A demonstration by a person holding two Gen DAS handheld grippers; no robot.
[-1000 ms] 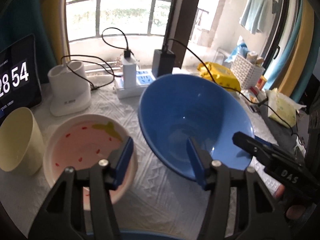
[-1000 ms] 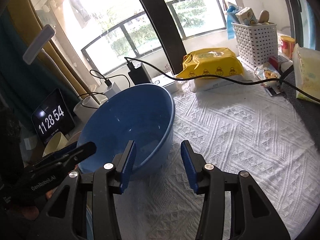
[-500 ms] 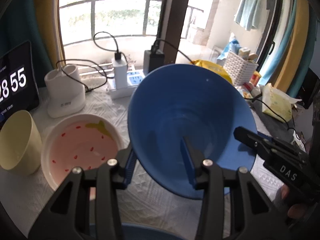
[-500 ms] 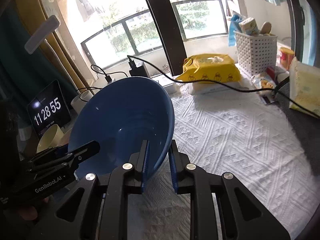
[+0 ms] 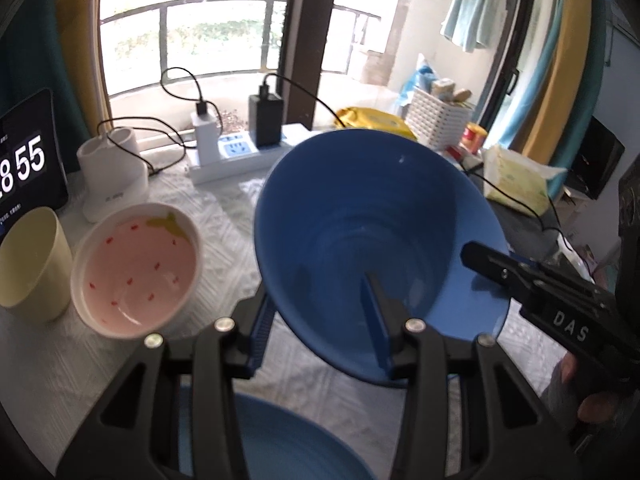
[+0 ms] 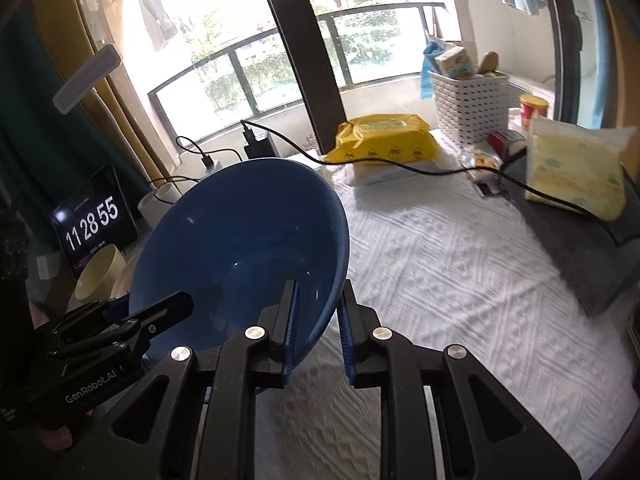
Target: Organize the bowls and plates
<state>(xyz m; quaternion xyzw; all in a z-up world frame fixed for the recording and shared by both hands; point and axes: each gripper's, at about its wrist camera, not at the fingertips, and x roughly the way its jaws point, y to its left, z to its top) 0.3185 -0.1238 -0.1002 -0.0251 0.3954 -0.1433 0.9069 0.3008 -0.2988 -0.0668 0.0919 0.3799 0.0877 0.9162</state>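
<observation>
The bowl [image 5: 376,240] sits tilted between the jaws of both grippers: the left gripper [image 5: 320,328] has 1 jaw inside it and 1 outside, and the right gripper [image 6: 316,332] straddles its rim the same way from the opposite side. Left of the left jaws stand a patterned bowl [image 5: 136,268] and, further left, a cup [image 5: 30,264]. Below those jaws lies a plate [image 5: 288,440]. Ahead of the right jaws, beyond the cloth [image 6: 440,264], lies a wipes pack [image 6: 384,140], with a basket [image 6: 472,104] to its right.

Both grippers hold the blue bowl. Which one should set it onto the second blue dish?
Left, probably: the left gripper clamps the wall of the blue bowl with the blue dish directly beneath it, while the right gripper pinches the opposite rim, farther from that dish.
</observation>
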